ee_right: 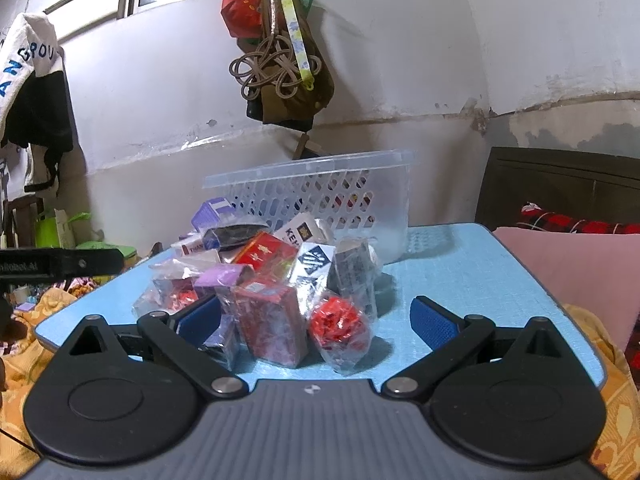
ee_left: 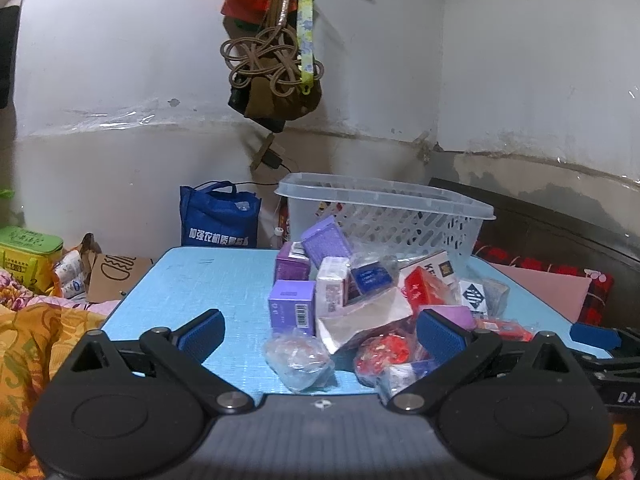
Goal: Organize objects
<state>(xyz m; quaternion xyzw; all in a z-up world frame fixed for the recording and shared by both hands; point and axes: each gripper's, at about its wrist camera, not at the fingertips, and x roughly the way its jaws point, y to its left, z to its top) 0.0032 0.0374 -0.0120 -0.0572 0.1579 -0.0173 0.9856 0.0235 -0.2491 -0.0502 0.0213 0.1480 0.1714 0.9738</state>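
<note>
— Two grippers, both spread wide and holding nothing. The left gripper sits low in its frame over a clear wrapped packet; the right gripper brackets a red carton and a red wrapped sweet at lower centre.

— Which first?

— I'd judge the red carton: it stands upright, long axis vertical, broad face toward the camera. Close on its narrow sides, squarely, since the film looks slippery.

— And the rest?

— Mid-frame, the heap of boxes lies jumbled on the blue table, pointing every way. Behind it, touching the heap, stands the white basket, upright, its length running across the frame.
</note>
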